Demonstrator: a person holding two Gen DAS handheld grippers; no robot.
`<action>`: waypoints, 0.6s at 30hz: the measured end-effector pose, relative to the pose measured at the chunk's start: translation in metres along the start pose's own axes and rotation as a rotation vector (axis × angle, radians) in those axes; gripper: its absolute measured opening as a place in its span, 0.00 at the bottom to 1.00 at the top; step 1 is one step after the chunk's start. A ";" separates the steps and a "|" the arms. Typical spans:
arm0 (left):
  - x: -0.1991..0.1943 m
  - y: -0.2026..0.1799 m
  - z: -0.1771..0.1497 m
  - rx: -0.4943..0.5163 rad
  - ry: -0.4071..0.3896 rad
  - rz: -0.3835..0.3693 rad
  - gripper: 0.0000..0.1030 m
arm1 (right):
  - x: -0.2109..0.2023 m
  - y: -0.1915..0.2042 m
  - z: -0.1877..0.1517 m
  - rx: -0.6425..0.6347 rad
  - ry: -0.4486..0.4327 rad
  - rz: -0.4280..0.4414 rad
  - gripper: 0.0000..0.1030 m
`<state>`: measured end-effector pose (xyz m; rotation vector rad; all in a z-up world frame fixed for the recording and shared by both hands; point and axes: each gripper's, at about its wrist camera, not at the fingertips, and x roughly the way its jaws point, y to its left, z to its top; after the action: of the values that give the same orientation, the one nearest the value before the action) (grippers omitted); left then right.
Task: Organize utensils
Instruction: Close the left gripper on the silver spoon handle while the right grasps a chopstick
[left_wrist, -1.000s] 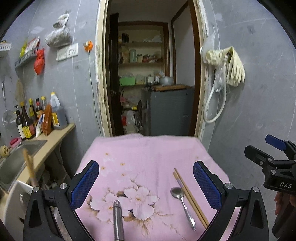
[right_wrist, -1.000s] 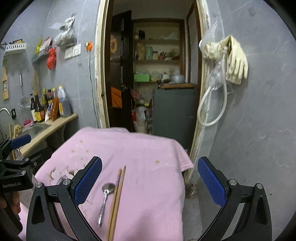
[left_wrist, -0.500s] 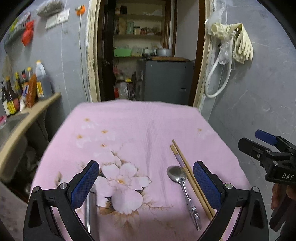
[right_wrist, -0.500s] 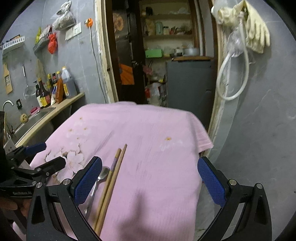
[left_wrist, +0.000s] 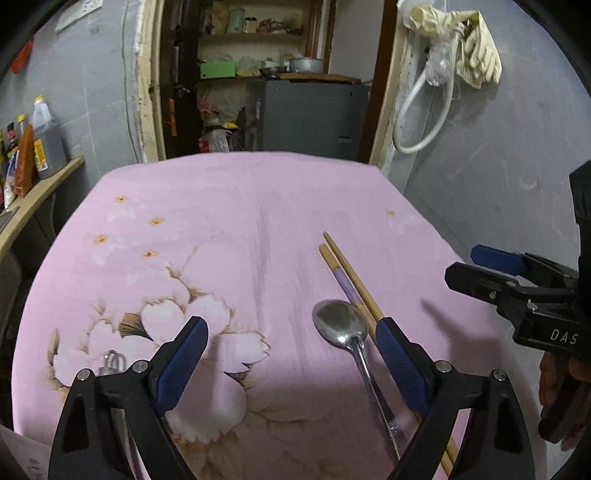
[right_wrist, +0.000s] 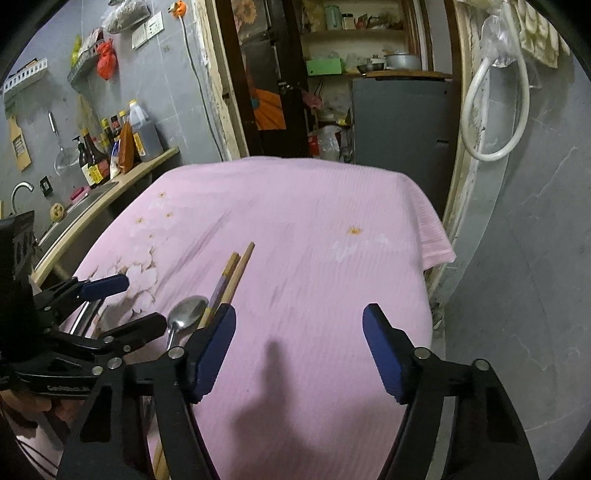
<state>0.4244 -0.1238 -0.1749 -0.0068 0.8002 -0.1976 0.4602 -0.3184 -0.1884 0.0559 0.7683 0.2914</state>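
Now the shiny steel spoon (left_wrist: 341, 326) and the pair of tan wooden chopsticks (left_wrist: 351, 280) fill far more of both views than a second ago, when they sat small and low beneath the doorway; both cameras have tipped down toward them. They lie side by side on the pink flower-printed cloth (left_wrist: 240, 221) that covers the counter, the chopsticks touching the spoon's bowl on the side away from the big white blossom print. Across the blossom from the spoon lies a slim silver metal handle (left_wrist: 110, 363), mostly hidden behind the left tool's arm.

The left tool (left_wrist: 291, 363) has its blue pads apart and is closing, with the spoon's handle running between them near its right pad; neither pad presses on it yet. The right tool (right_wrist: 299, 349) is also closing, pads apart over bare cloth beyond the chopsticks from the spoon, nothing between them.

My reading is that both hands have dropped in for a pick, the left likely on the spoon, and the sorting itself has not begun.
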 end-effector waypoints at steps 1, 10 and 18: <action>0.002 -0.001 0.000 0.006 0.010 -0.001 0.87 | 0.002 0.000 -0.001 -0.002 0.005 0.003 0.62; 0.020 -0.002 0.002 0.007 0.103 0.009 0.81 | 0.006 0.002 0.000 0.008 0.012 0.013 0.62; 0.019 0.002 0.005 0.023 0.101 0.052 0.57 | 0.014 0.008 -0.001 -0.019 0.048 0.039 0.57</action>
<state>0.4410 -0.1258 -0.1850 0.0462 0.8973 -0.1587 0.4675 -0.3073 -0.1974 0.0464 0.8126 0.3381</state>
